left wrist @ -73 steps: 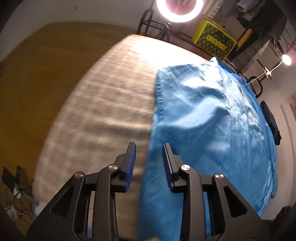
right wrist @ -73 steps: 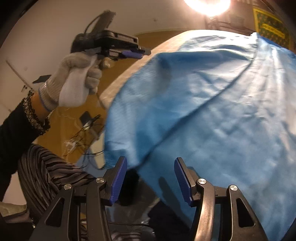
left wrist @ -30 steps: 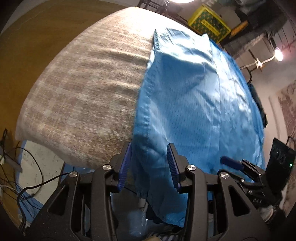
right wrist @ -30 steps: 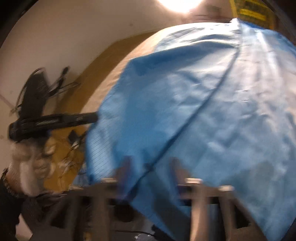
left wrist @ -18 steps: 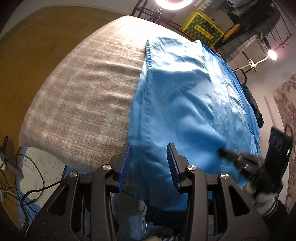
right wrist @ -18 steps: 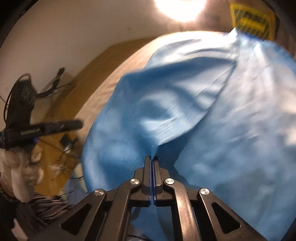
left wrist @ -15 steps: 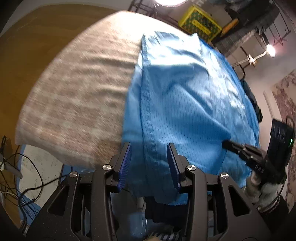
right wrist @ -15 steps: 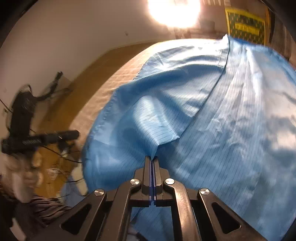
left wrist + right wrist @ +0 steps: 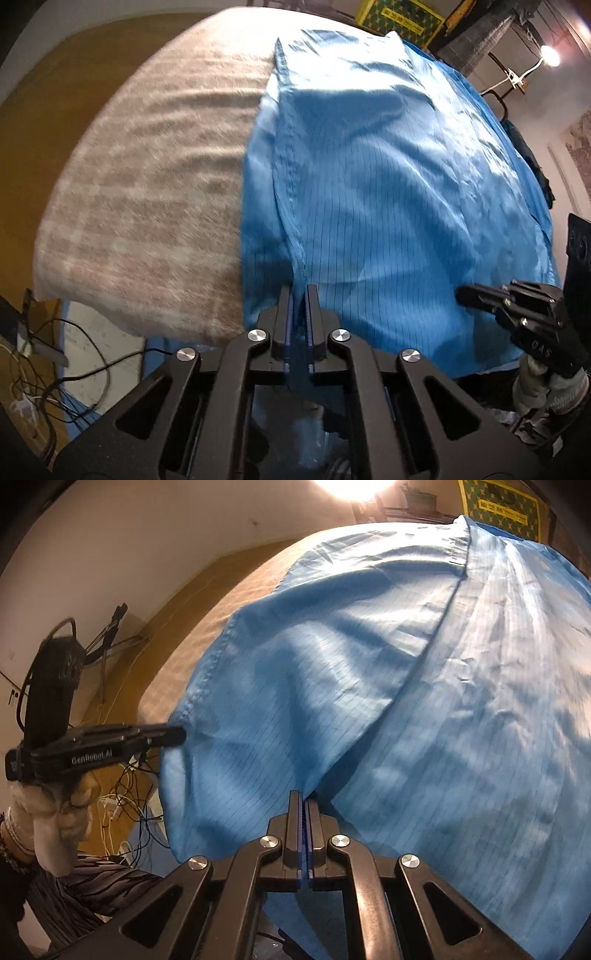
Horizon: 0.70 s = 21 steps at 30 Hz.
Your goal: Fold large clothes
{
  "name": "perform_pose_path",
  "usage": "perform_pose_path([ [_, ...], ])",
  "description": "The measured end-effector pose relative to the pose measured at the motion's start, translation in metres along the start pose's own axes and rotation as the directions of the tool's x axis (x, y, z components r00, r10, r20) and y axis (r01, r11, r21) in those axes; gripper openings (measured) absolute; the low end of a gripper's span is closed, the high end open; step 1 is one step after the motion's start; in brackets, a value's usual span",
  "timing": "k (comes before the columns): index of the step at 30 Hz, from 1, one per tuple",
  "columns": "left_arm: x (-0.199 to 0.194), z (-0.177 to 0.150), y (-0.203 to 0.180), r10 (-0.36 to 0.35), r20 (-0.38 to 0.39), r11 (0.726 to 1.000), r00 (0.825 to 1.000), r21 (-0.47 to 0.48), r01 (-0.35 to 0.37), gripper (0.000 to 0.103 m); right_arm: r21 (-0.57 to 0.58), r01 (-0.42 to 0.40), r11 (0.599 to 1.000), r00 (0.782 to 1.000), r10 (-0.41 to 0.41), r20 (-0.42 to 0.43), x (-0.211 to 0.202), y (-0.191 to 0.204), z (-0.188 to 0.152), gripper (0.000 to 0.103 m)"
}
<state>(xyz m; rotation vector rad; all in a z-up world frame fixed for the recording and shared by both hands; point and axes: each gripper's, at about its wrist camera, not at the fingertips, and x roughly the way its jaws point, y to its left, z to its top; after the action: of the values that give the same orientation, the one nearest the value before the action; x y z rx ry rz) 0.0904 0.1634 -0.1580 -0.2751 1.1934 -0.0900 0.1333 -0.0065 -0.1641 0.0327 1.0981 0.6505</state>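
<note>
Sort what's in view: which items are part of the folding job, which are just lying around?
In the job:
- blue garment, spread on the bed
- left hand-held gripper, shut on its near edge
- right hand-held gripper, shut on a fold
- beige blanket, the surface underneath

Lying about:
- yellow crate
- floor cables
- lamp

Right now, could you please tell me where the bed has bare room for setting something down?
The free patch is the beige checked blanket, bordered by the blue garment's stitched hem and the bed's near edge. The garment covers the rest, with the left gripper and right gripper clamped at its near edge.
</note>
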Motion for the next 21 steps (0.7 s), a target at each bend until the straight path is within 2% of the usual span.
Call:
perform_pose_path([
  [2,-0.004,0.003,0.008,0.032,0.02,0.999,0.999,-0.014,-0.032,0.003,-0.016,-0.012,1.0,1.0,0.012,-0.001,0.002,0.005,-0.001,0.0],
  [6,-0.005,-0.005,0.012,0.016,0.007,1.0,1.0,-0.011,-0.016,0.003,-0.082,0.038,0.996,0.999,-0.039,-0.009,0.011,0.022,0.0,0.0],
  [8,-0.007,-0.009,0.01,0.015,-0.002,1.0,1.0,0.001,-0.015,0.012,-0.095,0.044,0.995,0.999,-0.047,-0.027,0.008,0.022,-0.001,0.002],
  [10,-0.012,-0.011,0.013,-0.008,0.003,1.0,1.0,-0.012,0.008,0.029,-0.102,0.033,0.994,0.999,-0.036,-0.029,-0.002,0.022,-0.001,0.009],
  [11,-0.015,-0.011,0.013,-0.024,0.007,1.0,1.0,-0.016,0.024,0.03,-0.102,0.02,0.995,1.0,-0.023,-0.022,-0.013,0.021,0.0,0.022],
  [13,-0.021,-0.007,0.014,-0.057,0.013,0.998,0.998,-0.003,0.057,0.031,-0.11,-0.003,0.994,1.0,0.006,0.024,-0.04,0.018,0.003,0.033],
  [15,-0.027,-0.003,0.016,-0.067,0.024,0.998,0.997,0.013,0.067,0.037,-0.127,-0.011,0.992,0.996,0.022,0.084,-0.069,0.021,0.011,0.033],
  [18,-0.027,0.005,0.022,-0.124,0.011,0.992,0.992,0.001,0.124,0.048,-0.123,-0.018,0.992,0.987,0.037,0.154,-0.107,0.021,0.034,0.033],
  [21,-0.024,0.007,0.031,-0.123,0.005,0.992,0.992,0.005,0.123,0.048,-0.123,0.002,0.992,0.979,0.023,0.201,-0.124,0.025,0.061,0.038],
])
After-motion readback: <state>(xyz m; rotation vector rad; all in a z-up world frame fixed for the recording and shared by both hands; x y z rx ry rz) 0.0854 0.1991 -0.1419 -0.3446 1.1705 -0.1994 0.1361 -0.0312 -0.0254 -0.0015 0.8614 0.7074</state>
